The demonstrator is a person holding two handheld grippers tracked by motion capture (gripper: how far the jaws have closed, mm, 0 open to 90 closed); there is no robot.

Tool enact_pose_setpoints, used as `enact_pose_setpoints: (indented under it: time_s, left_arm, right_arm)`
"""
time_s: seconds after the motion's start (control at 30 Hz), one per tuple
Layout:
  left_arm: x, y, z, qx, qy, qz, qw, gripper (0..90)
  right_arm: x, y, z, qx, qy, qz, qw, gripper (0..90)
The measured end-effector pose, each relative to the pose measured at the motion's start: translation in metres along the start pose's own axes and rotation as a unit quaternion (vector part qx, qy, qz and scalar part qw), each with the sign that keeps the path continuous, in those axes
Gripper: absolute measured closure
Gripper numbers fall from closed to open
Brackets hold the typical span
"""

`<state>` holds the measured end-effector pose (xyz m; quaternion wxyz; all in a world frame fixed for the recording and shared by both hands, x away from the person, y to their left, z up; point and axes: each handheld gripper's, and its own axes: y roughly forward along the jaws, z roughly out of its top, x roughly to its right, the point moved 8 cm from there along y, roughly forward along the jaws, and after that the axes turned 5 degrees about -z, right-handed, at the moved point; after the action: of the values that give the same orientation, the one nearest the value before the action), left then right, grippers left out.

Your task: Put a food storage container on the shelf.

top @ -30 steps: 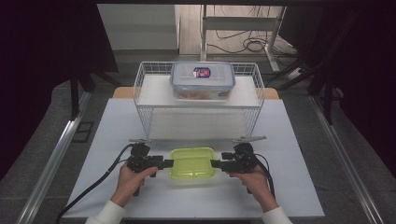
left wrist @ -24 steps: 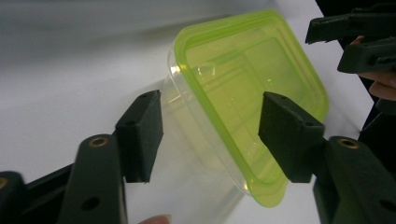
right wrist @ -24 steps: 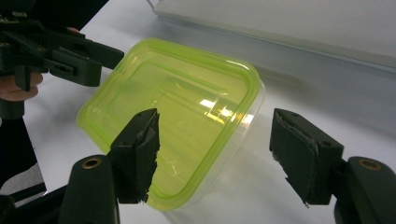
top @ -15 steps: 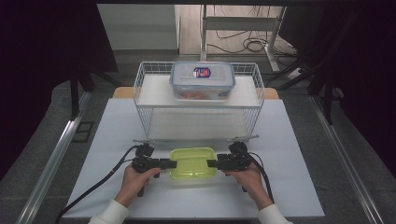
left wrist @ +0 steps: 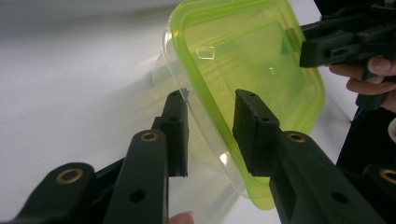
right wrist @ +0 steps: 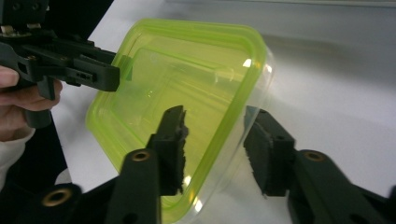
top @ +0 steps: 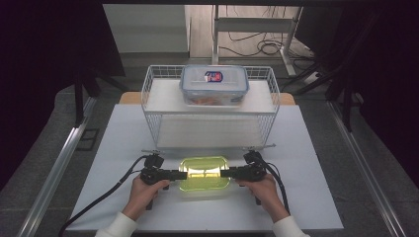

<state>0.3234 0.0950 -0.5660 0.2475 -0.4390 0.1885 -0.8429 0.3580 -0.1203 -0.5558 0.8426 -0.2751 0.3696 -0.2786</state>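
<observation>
Now: clear container [top: 204, 173] with lime-green lid, on white table [top: 123, 148] before wire basket [top: 153, 94]. Left gripper [left wrist: 210, 126], right gripper [right wrist: 215, 140] straddle opposite rims; jaws just closing, gaps visible.

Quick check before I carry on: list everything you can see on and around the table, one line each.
Green-lidded container: one, clear tub with lime lid, near middle of the table, between both grippers.
Blue-rimmed container: one, clear with a label on its lid, on top of the wire rack.
Wire rack: one, white, at the back of the table.
Table: one, white top.
Cables on floor: several, dark, behind the table.
Left gripper: one, black, jaws either side of the lid's edge, just been closing.
Right gripper: one, black, jaws astride the opposite edge, just been closing.
Hands: two, white sleeves.
</observation>
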Motion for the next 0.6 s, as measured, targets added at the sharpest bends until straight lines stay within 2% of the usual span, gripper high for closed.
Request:
enact_pose_setpoints:
  time_s: [0.17,0.43,0.6]
  left_arm:
    - [0.007,-0.002,-0.005,0.007,0.019,0.008,0.9998,69.8]
    - [0.012,-0.004,-0.01,0.012,0.034,0.015,0.9992,71.5]
    - [0.016,-0.005,-0.013,0.014,0.044,0.019,0.9988,72.0]
  right_arm:
    - [-0.003,-0.006,-0.006,0.007,0.005,0.003,1.0,72.0]
    - [-0.01,-0.012,-0.012,0.016,-0.009,-0.006,0.9998,74.3]
    - [-0.011,-0.014,-0.014,0.023,-0.007,0.0,0.9997,75.5]
